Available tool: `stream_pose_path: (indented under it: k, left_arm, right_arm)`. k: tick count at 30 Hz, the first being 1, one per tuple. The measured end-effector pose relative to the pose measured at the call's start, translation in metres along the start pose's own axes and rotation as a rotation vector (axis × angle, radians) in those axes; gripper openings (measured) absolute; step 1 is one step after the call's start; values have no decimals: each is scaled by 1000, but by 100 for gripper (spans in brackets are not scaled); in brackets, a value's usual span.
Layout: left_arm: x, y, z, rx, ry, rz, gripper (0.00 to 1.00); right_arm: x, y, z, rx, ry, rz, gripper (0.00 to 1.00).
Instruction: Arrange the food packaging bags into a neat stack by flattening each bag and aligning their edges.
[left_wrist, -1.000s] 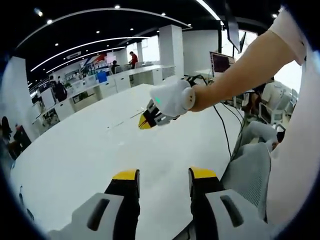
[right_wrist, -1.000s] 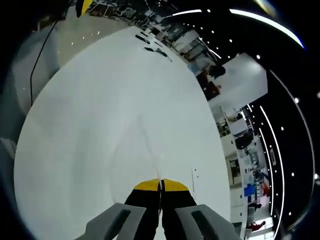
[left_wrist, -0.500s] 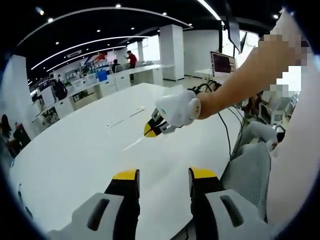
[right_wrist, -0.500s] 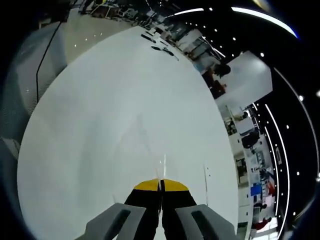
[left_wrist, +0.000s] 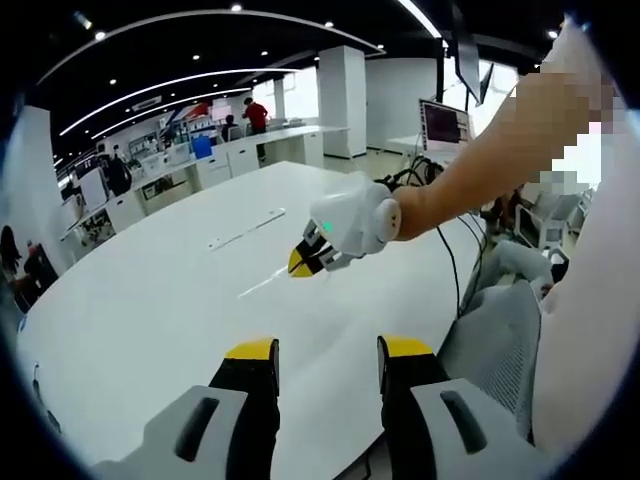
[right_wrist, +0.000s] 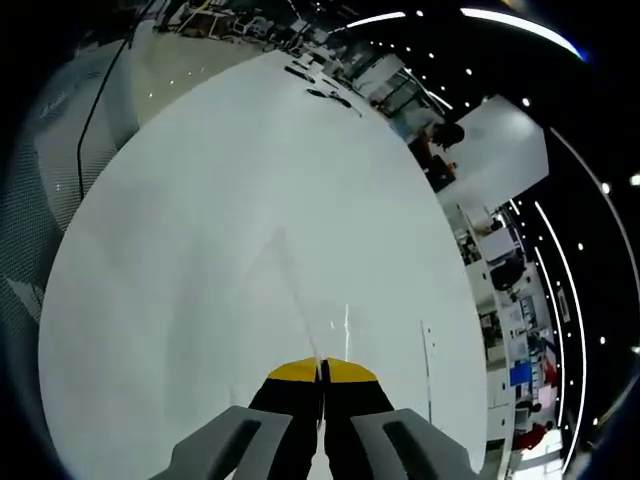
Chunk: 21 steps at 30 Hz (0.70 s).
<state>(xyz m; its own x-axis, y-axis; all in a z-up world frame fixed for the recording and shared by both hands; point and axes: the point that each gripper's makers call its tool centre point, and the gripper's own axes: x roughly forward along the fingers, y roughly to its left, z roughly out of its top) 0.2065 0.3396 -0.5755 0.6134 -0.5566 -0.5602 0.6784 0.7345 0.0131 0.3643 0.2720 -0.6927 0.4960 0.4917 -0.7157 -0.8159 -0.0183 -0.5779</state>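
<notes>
Right gripper (left_wrist: 305, 262) has jaws pinched on a clear bag (right_wrist: 300, 290) over the white table (left_wrist: 150, 310), bag running far from its tips. Left gripper (left_wrist: 325, 355) jaws parted, holding nothing, nearer the table edge.

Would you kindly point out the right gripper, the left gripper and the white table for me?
right gripper (left_wrist: 303, 262), left gripper view, closed yellow tips.
left gripper (left_wrist: 327, 349), left gripper view, gap between its open tips.
white table (right_wrist: 230, 200), right gripper view, bare top.
</notes>
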Motion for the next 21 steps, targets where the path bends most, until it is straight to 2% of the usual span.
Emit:
stream_pose_path:
  k: [17,21]
  left_arm:
    - [2,0,-8,-11,17,-6,37]
    - [2,1,-9,-15,18,-4,37]
  right_arm:
    - [6,31,-3,45,11,48,0]
    - [8,36,-3,54,14,60,3]
